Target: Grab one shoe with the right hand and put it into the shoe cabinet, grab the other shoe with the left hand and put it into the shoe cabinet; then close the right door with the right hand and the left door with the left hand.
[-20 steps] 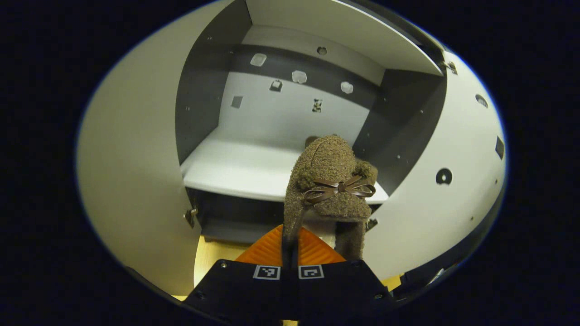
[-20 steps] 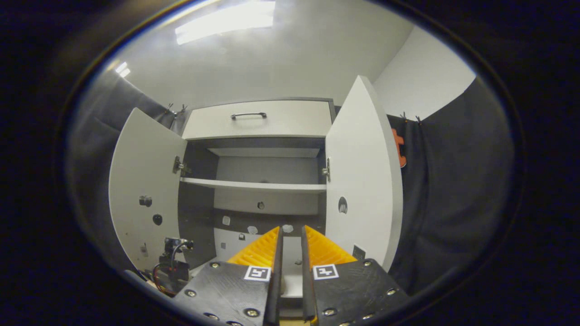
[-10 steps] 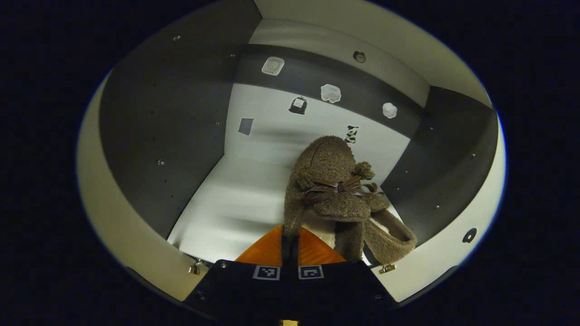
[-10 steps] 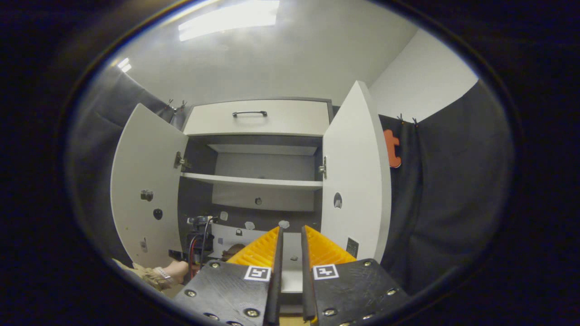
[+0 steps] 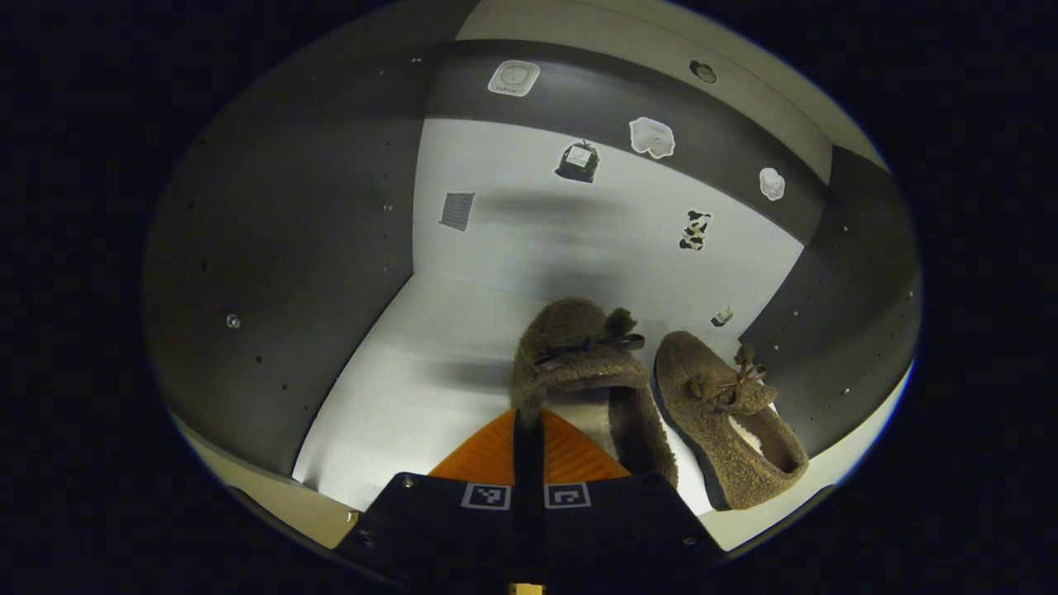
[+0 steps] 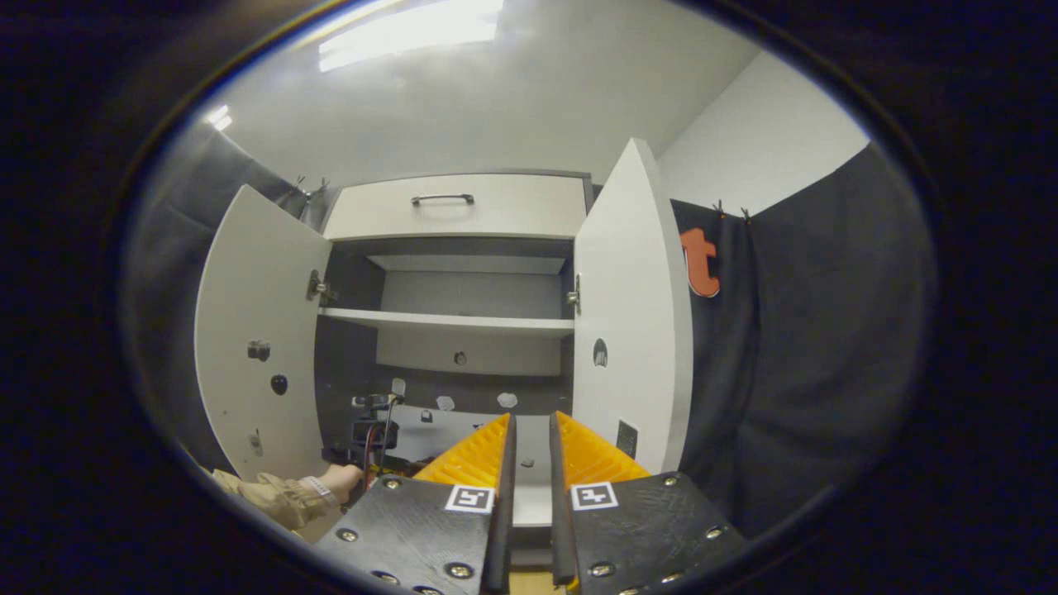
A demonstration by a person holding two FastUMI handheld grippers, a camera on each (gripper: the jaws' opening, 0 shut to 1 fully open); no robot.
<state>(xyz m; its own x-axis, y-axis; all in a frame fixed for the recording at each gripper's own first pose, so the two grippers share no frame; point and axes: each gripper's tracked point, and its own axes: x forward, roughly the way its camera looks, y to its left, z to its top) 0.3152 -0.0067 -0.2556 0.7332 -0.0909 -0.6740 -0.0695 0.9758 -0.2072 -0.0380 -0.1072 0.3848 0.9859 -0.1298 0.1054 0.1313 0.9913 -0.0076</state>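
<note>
One shoe point(image 5: 727, 417) already lies on the cabinet floor point(image 5: 413, 364). Your left gripper point(image 5: 529, 430) is clamped on the second shoe point(image 5: 579, 364), just beside the first. Right gripper point(image 6: 529, 446), jaws slightly apart, holds nothing. Both doors point(image 6: 632, 314) are not yet closed.

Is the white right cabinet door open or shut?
Open. In the right gripper view the white right cabinet door swings out from its hinge, baring the white upper shelf; the white left door is open too.

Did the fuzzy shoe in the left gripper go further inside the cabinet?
Yes. The held shoe moved deeper in, toward the back wall, ending beside the other shoe.
</note>
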